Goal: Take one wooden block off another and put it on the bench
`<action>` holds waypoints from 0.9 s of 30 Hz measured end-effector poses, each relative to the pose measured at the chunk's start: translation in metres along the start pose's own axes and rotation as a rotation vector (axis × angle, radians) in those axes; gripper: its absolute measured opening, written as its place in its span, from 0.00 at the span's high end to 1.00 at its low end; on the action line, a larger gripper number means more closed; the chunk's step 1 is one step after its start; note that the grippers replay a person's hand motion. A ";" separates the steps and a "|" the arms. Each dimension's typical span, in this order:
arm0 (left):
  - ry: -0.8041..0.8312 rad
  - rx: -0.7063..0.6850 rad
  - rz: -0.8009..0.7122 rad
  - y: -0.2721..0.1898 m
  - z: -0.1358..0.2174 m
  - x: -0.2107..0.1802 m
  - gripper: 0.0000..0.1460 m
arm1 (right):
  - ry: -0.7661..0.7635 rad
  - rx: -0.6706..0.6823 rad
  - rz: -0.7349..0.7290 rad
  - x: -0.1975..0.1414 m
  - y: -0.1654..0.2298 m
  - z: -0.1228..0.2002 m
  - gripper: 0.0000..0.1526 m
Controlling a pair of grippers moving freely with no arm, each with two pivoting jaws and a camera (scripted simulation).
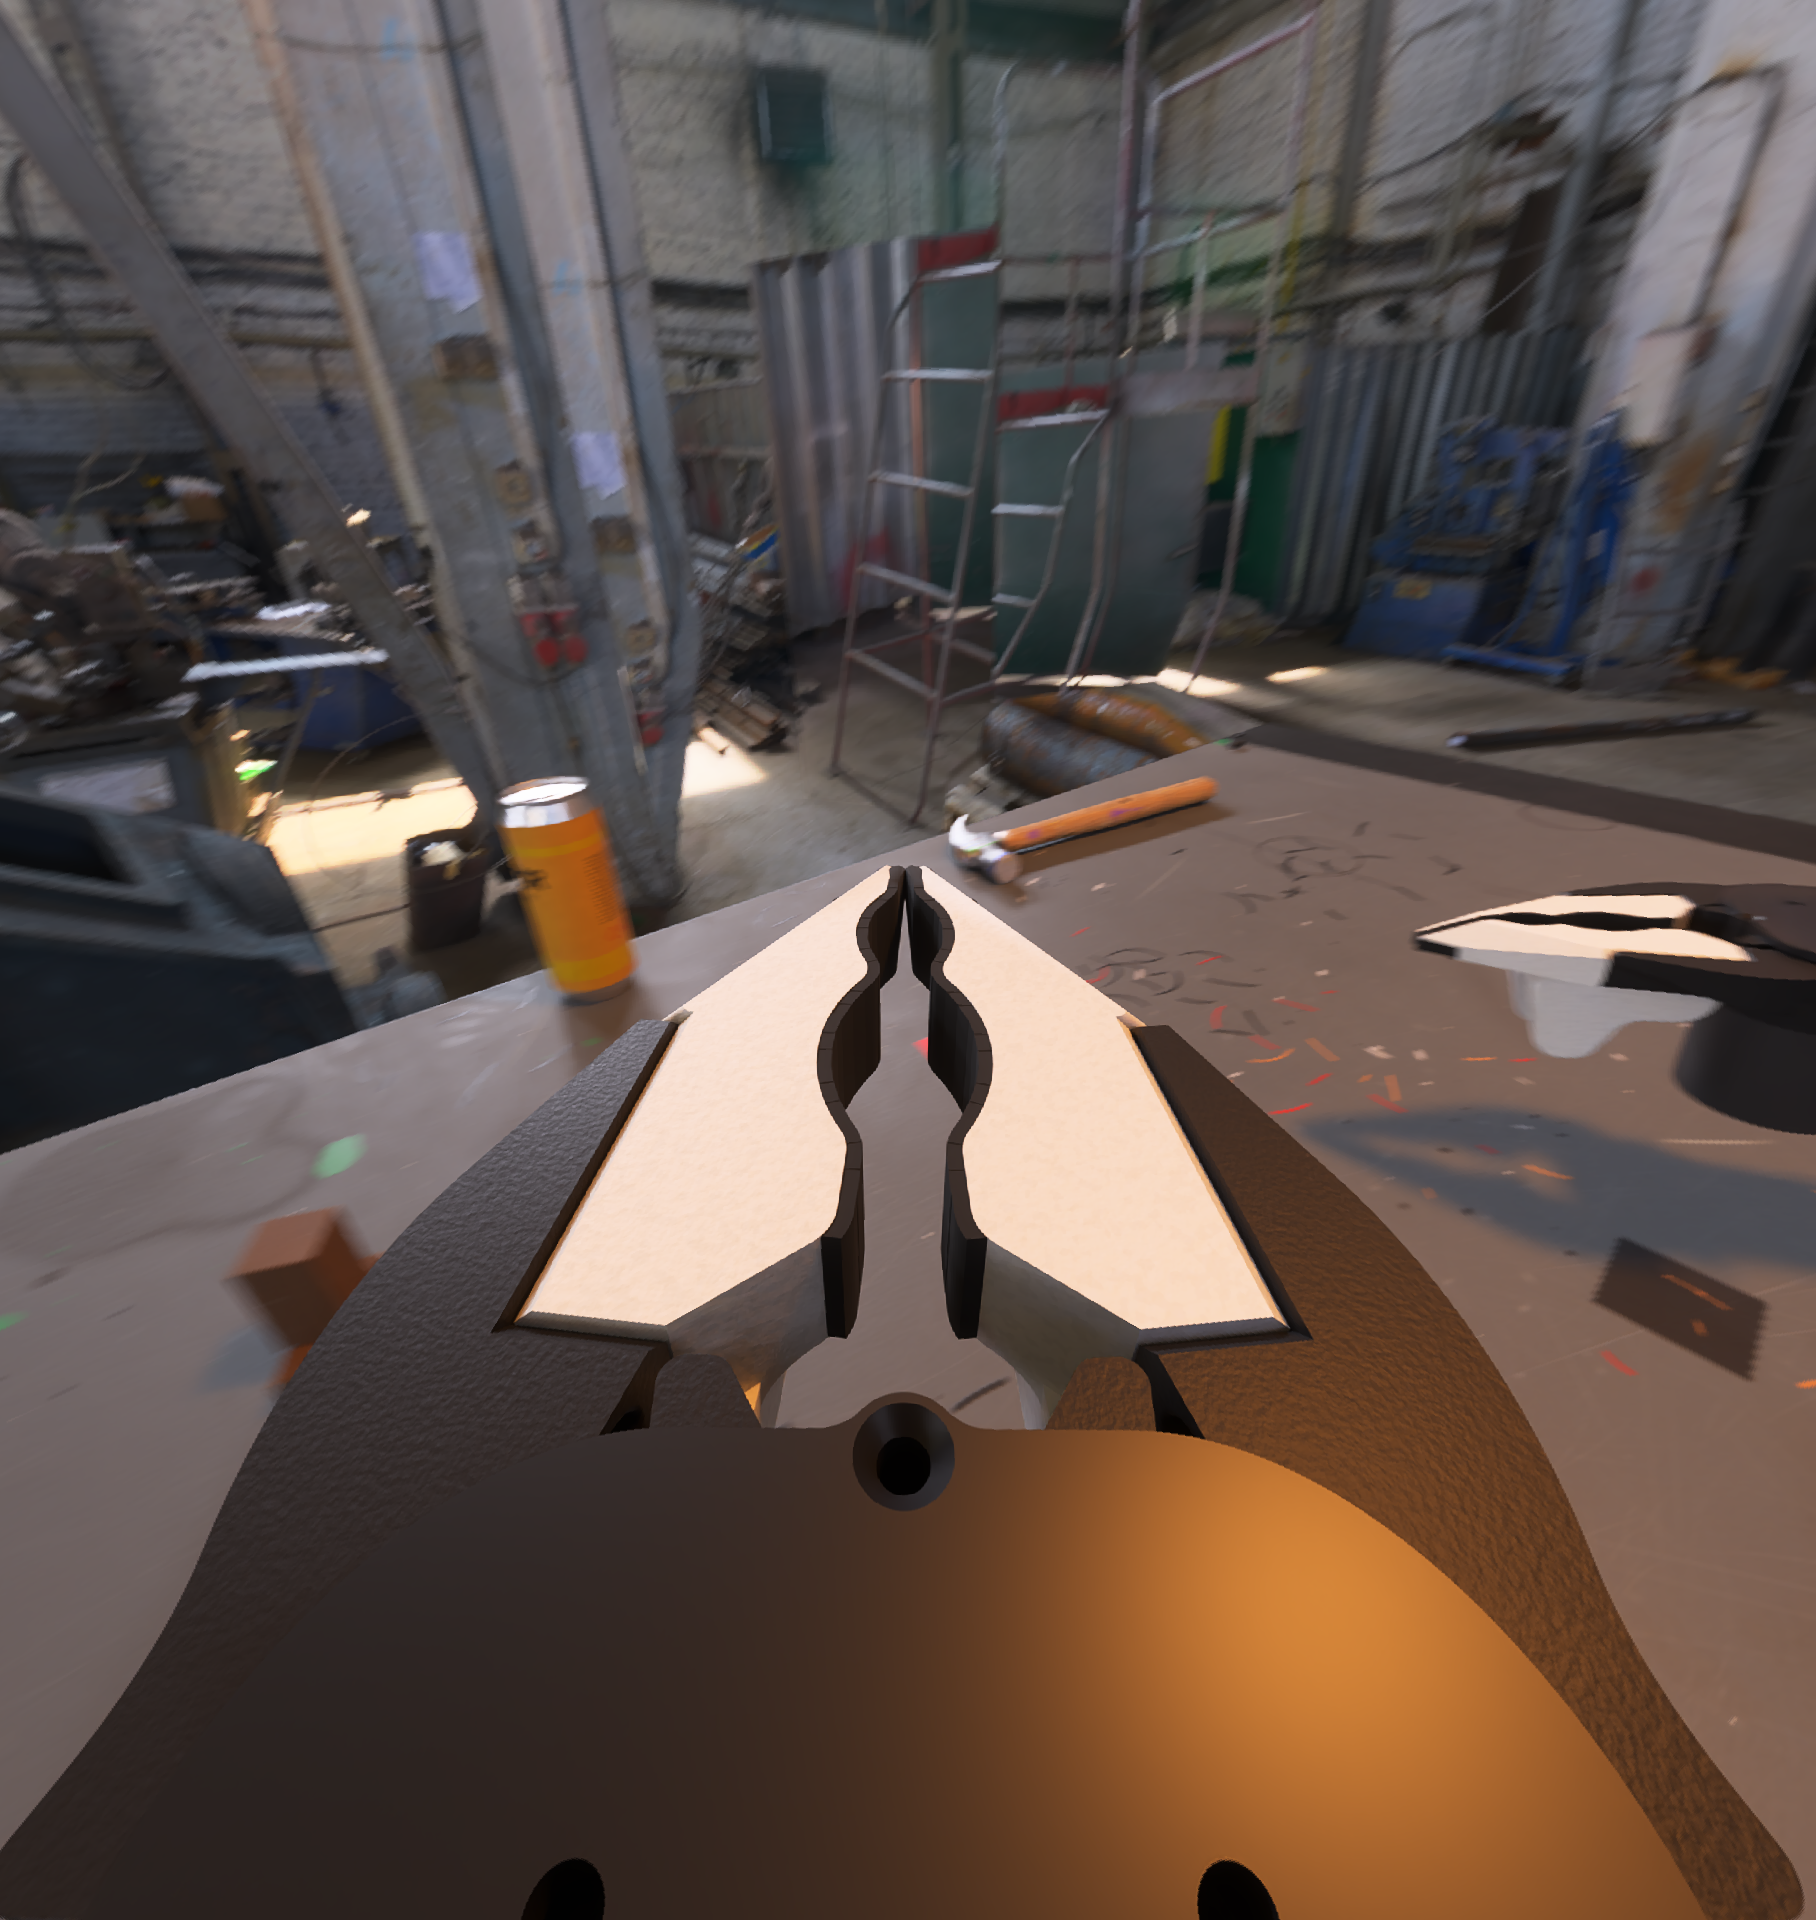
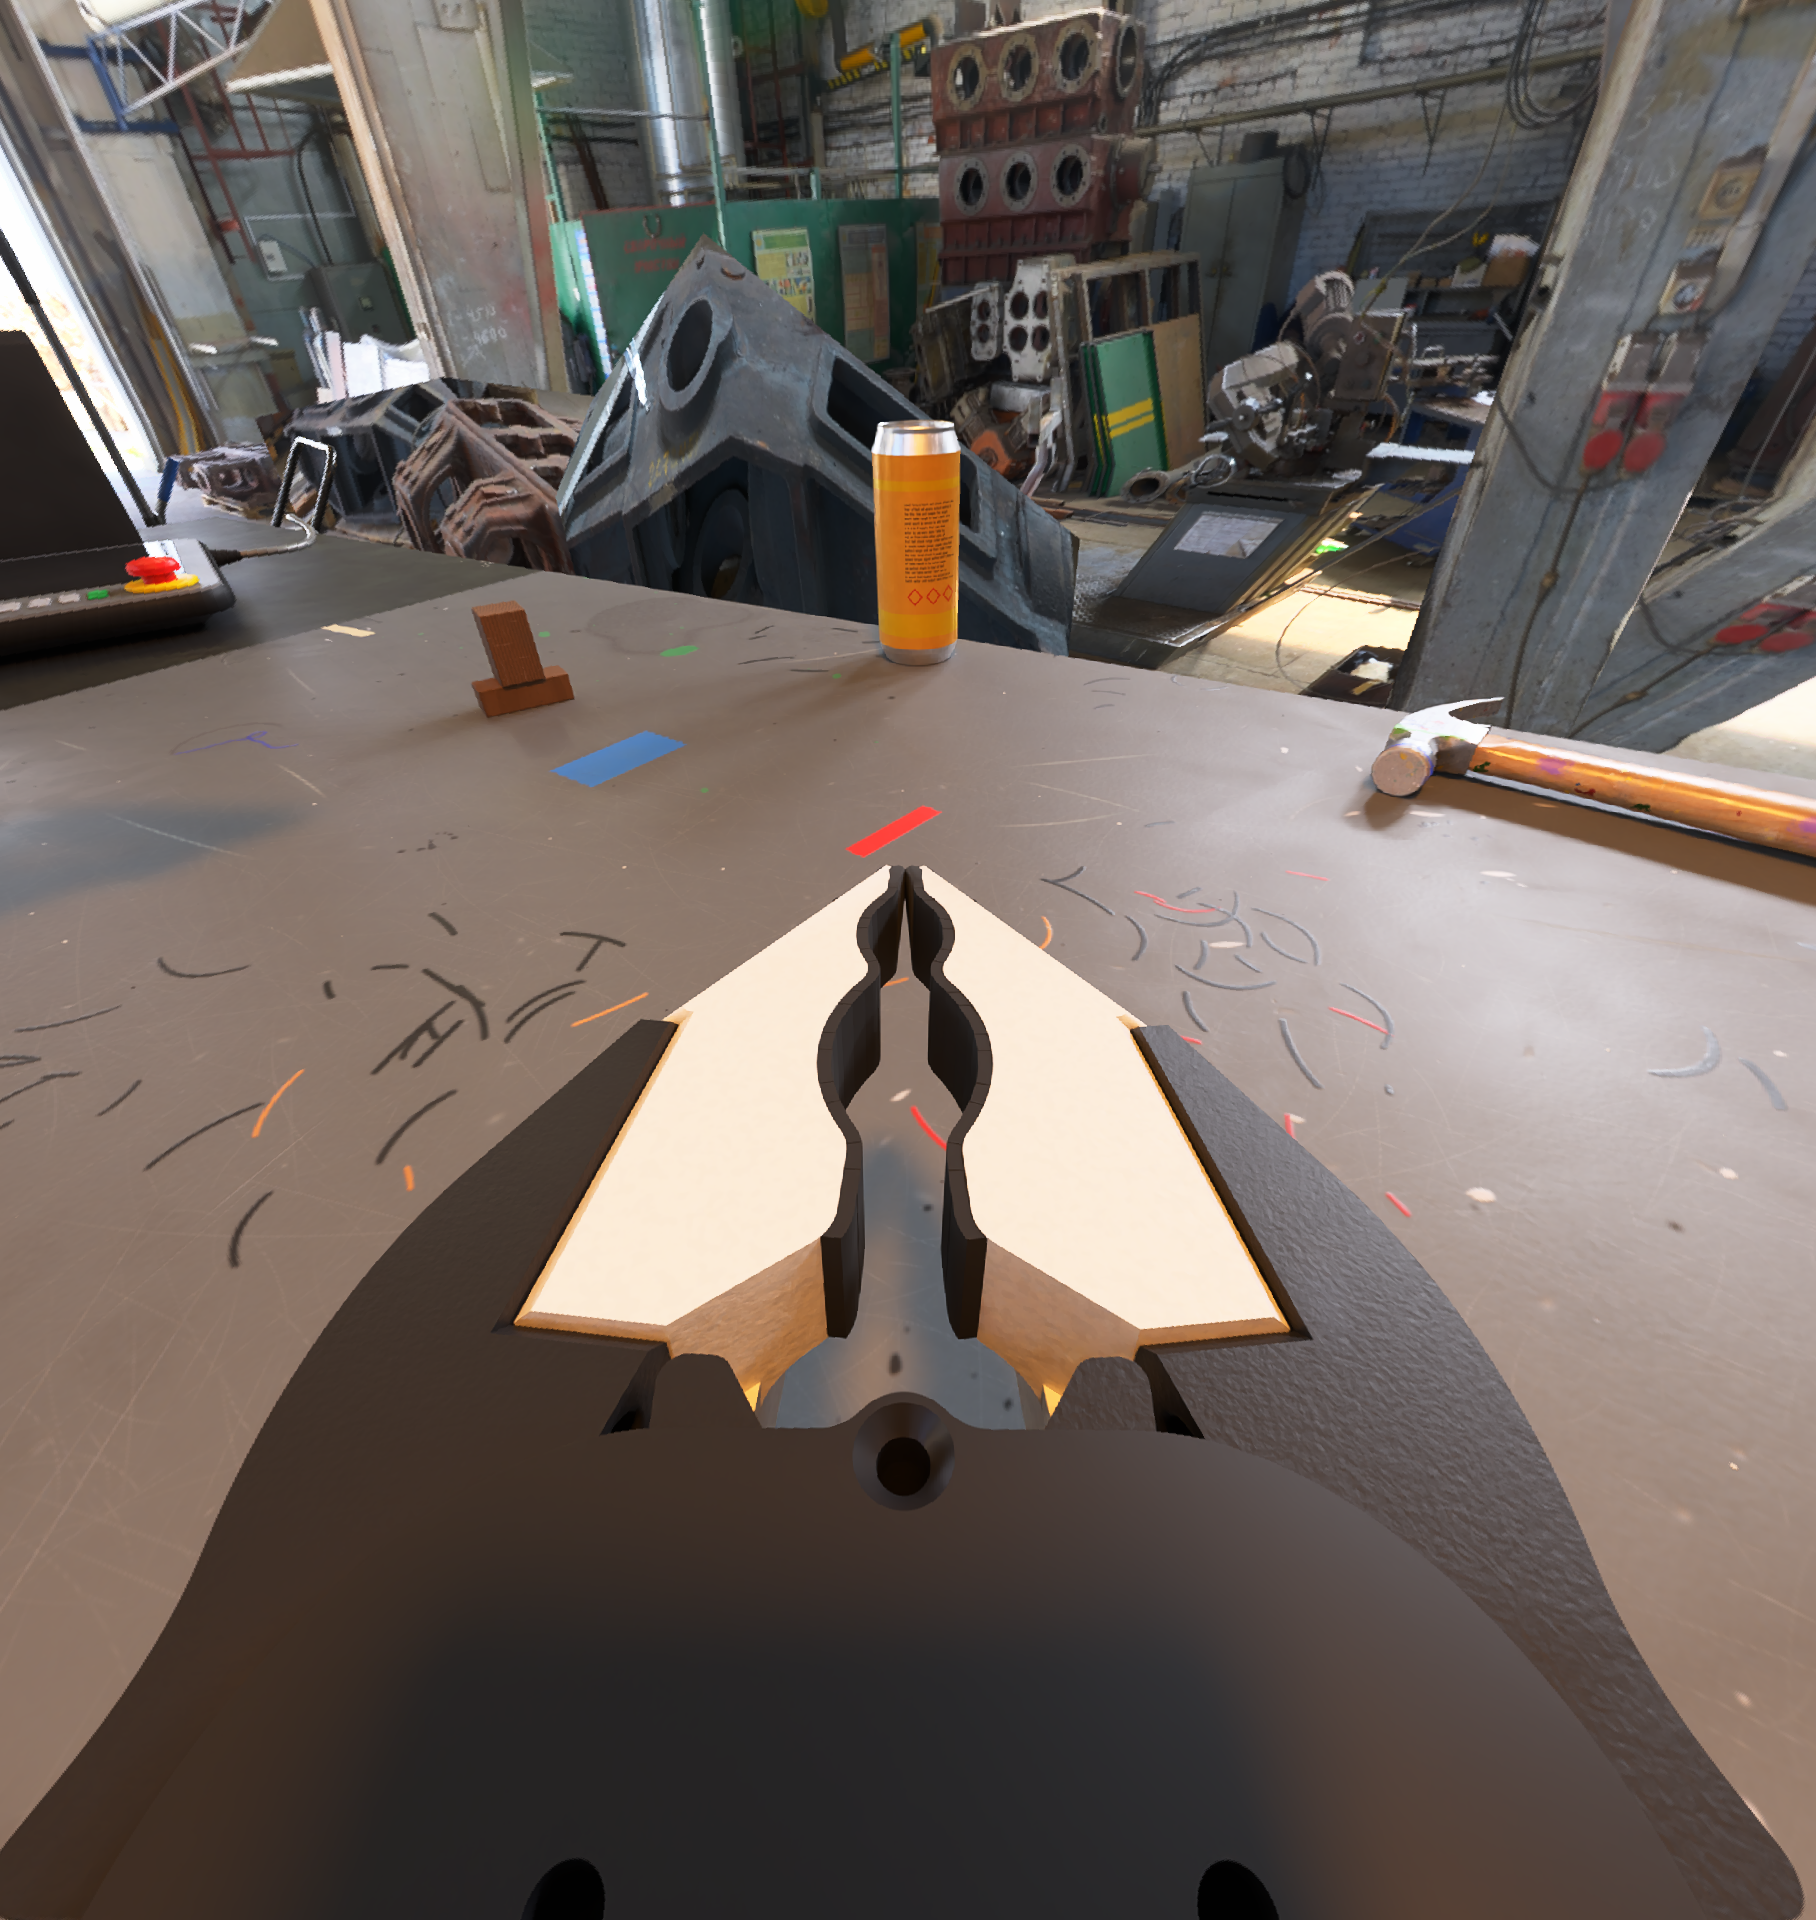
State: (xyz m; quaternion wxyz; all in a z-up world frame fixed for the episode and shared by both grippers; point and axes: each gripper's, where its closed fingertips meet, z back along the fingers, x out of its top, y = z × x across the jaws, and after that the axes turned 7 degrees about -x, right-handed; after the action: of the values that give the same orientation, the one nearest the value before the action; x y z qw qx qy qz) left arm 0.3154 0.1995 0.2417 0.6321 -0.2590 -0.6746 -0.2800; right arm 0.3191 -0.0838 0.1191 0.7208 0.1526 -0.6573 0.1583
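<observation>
An upright wooden block [image 2: 507,644] stands on a flat wooden block [image 2: 525,693] at the far left of the bench [image 2: 260,883] in the right wrist view. The left wrist view shows the blocks [image 1: 296,1283] close at lower left, partly hidden behind the gripper body. My left gripper [image 1: 904,878] is shut and empty above the bench [image 1: 156,1455]. My right gripper [image 2: 904,878] is shut and empty, well short of the blocks. The right gripper also shows in the left wrist view [image 1: 1444,940] at the right, hovering over the bench.
An orange can [image 2: 916,542] [image 1: 568,888] stands at the bench's far edge. A hammer [image 2: 1610,779] [image 1: 1080,821] lies at the far right. A control box with a red button [image 2: 83,592] sits at the far left. Blue tape [image 2: 618,758] and red tape [image 2: 893,831] mark the benchtop.
</observation>
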 end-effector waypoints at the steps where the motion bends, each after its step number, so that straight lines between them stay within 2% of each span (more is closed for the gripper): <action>1: 0.028 0.030 -0.002 0.015 0.009 0.006 1.00 | 0.003 0.001 -0.002 -0.001 0.000 0.000 1.00; 5: 0.222 0.100 -0.032 0.075 0.036 0.013 1.00 | 0.009 0.004 -0.003 -0.002 0.001 -0.001 1.00; 11: 0.639 0.176 -0.102 0.151 0.041 -0.027 0.76 | 0.030 0.018 0.010 -0.009 0.004 -0.003 1.00; 15: 0.854 0.155 -0.101 0.179 0.030 -0.069 0.71 | 0.042 0.023 0.023 -0.012 0.005 -0.004 1.00; 20: 0.995 0.163 -0.059 0.207 0.009 -0.120 0.70 | 0.026 0.048 0.025 -0.010 0.008 -0.003 1.00; 27: 1.071 0.207 0.050 0.233 -0.022 -0.180 0.70 | 0.030 0.048 0.045 -0.010 0.007 -0.002 1.00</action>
State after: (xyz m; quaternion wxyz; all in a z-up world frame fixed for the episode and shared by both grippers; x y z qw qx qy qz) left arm 0.5073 0.3499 0.0752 0.9159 -0.0327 -0.2760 -0.2897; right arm 0.3171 -0.0766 0.1095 0.7228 0.1527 -0.6459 0.1925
